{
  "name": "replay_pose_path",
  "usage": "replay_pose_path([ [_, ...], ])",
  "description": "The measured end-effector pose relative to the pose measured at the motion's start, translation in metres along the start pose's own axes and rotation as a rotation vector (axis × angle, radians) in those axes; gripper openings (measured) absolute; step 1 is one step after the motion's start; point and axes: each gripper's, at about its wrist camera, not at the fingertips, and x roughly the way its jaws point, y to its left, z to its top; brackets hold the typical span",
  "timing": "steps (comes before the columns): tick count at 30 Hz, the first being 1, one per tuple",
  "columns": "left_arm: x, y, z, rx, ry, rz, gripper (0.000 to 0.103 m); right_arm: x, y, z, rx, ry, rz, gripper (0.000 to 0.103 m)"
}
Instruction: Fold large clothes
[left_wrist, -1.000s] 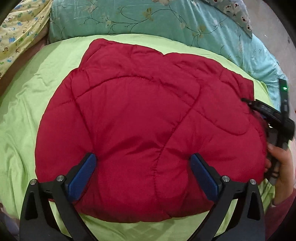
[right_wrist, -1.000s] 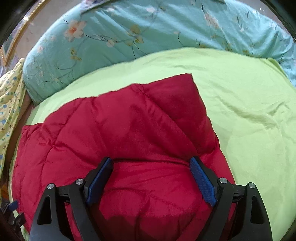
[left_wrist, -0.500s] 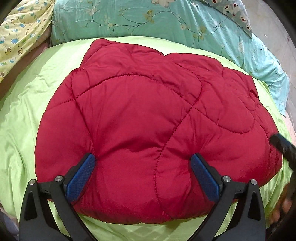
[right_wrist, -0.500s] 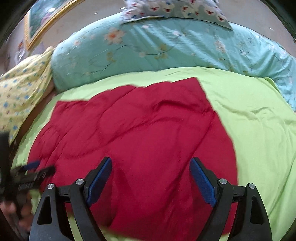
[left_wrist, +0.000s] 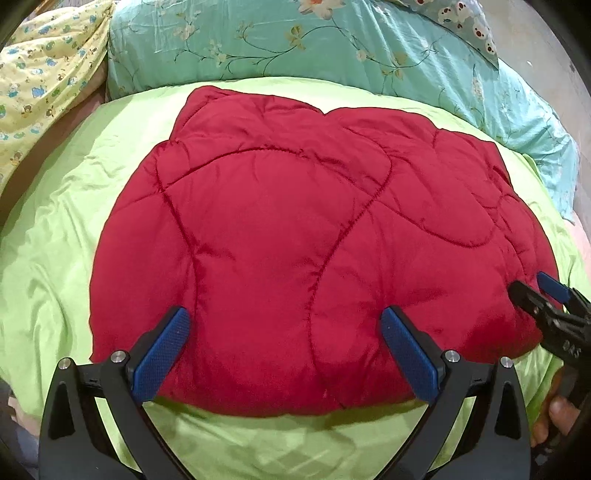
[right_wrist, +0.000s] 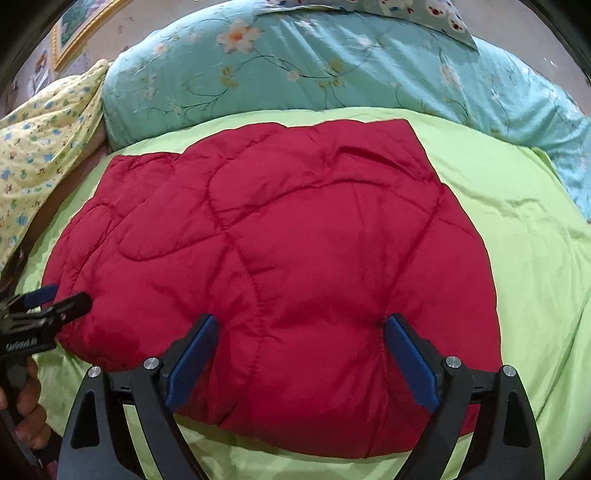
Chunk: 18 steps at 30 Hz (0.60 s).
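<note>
At the bed's far left corner lies a yellow printed cloth (left_wrist: 40, 70), and beside it, along the far edge, a teal floral comforter (left_wrist: 295, 40) runs across to the right, with a panda-print pillow (left_wrist: 461, 18) resting on top of it near the far right. The bed itself is covered by a light green sheet (left_wrist: 55, 258), creased at the left side. On the middle of that sheet lies the red quilted jacket (left_wrist: 288, 236), folded into a puffy, roughly rectangular bundle with curved stitch lines across its top; it stops short of the bed's near edge, where a strip of green shows, and green sheet also shows to its left and right. The left hand-held gripper (left_wrist: 284, 343) is over the near edge of the jacket, its jaws spread wide with blue pads on either side of a stretch of red fabric; the pads do not press the fabric together, so it is released rather than grasping. The right hand-held gripper (right_wrist: 299, 350) is also over the near edge, further toward the bed's right side, and its jaws have just been opening; they stand wide with the jacket's padding between them but not pinched. In the left wrist view the right gripper's tips reach in at the jacket's right end, with a person's fingers (left_wrist: 557, 413) below them.
</note>
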Motion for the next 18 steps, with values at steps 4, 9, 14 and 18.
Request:
replay_pose_path([
  [4, -0.005, 0.000, -0.001, -0.006, 0.008, -0.018, 0.103, 0.000, 0.002, -0.002, -0.007, 0.002, -0.013, 0.092],
  [9, -0.002, -0.004, -0.002, 0.009, 0.008, 0.000, 0.103, 0.000, 0.003, -0.003, -0.007, 0.003, -0.015, 0.093],
  [14, 0.000, -0.004, -0.003, 0.011, 0.006, 0.006, 0.103, -0.008, 0.005, -0.001, -0.005, -0.024, -0.006, 0.091],
  [18, -0.002, -0.005, 0.000, 0.007, 0.006, 0.008, 0.103, -0.020, 0.014, 0.008, -0.033, -0.064, 0.013, 0.090],
])
